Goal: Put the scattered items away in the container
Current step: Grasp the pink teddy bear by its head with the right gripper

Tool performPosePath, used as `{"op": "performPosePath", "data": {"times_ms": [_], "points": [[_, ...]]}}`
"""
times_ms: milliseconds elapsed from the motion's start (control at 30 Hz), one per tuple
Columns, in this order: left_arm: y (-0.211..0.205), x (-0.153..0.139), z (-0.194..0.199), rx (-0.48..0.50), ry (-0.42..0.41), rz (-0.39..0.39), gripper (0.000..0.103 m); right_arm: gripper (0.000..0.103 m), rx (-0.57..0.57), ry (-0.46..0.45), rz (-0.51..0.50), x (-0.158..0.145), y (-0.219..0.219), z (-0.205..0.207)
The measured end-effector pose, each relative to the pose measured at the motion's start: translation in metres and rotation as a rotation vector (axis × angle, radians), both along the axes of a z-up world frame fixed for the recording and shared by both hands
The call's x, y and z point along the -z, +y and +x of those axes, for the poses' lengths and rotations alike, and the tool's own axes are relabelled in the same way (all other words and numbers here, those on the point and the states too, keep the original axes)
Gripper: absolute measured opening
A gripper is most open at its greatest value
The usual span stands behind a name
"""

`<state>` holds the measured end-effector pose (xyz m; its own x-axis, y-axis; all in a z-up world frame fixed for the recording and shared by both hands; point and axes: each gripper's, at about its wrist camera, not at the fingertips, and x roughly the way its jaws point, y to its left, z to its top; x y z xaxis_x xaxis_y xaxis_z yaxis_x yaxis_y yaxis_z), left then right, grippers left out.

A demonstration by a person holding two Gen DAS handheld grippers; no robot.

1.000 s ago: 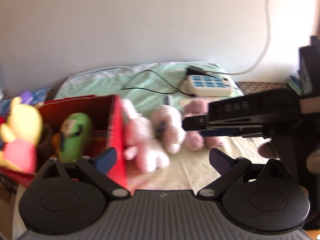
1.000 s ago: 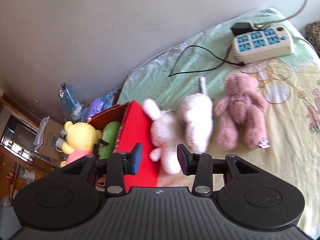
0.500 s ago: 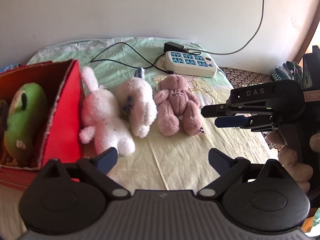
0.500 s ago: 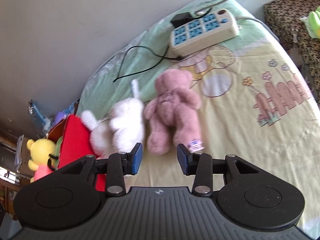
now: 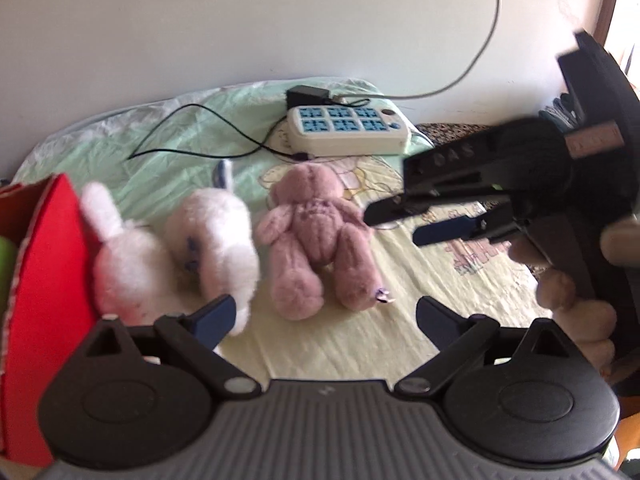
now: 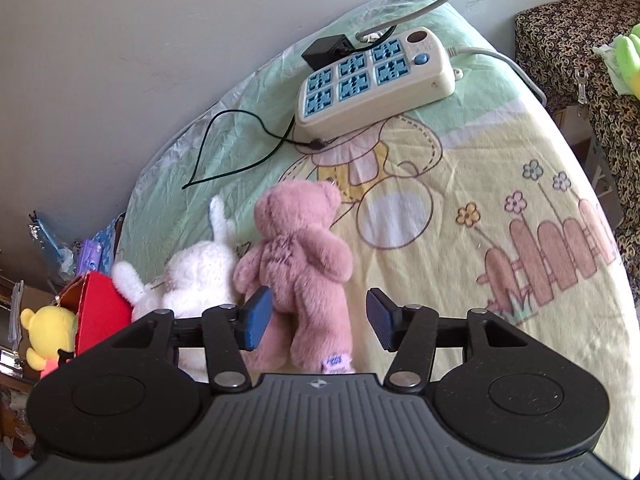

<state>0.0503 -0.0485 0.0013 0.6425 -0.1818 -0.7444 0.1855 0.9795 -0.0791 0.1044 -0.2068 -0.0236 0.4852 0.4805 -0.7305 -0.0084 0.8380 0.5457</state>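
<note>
A pink teddy bear (image 6: pixel 298 268) lies face down on the bed; it also shows in the left wrist view (image 5: pixel 316 236). Left of it lie a white plush (image 6: pixel 200 276) and a white bunny (image 6: pixel 132 284), both beside the red box (image 6: pixel 100 316). The same white plush (image 5: pixel 216 236), bunny (image 5: pixel 124 260) and box (image 5: pixel 44 280) show in the left wrist view. My right gripper (image 6: pixel 318 322) is open, its jaws standing on either side of the bear's legs. My left gripper (image 5: pixel 324 320) is open and empty, above the sheet in front of the toys. The right gripper (image 5: pixel 400 224) shows there from the side.
A yellow plush (image 6: pixel 48 336) sits in the red box. A white power strip (image 6: pixel 372 80) with a black cable (image 6: pixel 236 148) lies at the far end of the bed. A patterned seat (image 6: pixel 580 40) stands to the right of the bed edge.
My right gripper has opened wider and moved down onto the pink bear's legs. My left gripper has swung right, away from the red box, and closer to the toys.
</note>
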Motion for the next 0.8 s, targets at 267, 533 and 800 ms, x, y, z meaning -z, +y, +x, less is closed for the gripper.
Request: {"op": "performPosePath", "data": {"times_ms": [267,533,800], "points": [[-0.025,0.018,0.020,0.075,0.020,0.009,0.096,0.057,-0.042,0.035,-0.017,0.012,-0.003,0.023],[-0.028,0.041,0.047,0.086,0.057,0.040,0.099,0.060,-0.110,0.063,0.056,0.022,0.004,0.043],[-0.030,0.051,0.054,0.101,0.048,0.106,0.100,0.064,-0.205,0.074,0.044,0.033,0.021,0.060]]}}
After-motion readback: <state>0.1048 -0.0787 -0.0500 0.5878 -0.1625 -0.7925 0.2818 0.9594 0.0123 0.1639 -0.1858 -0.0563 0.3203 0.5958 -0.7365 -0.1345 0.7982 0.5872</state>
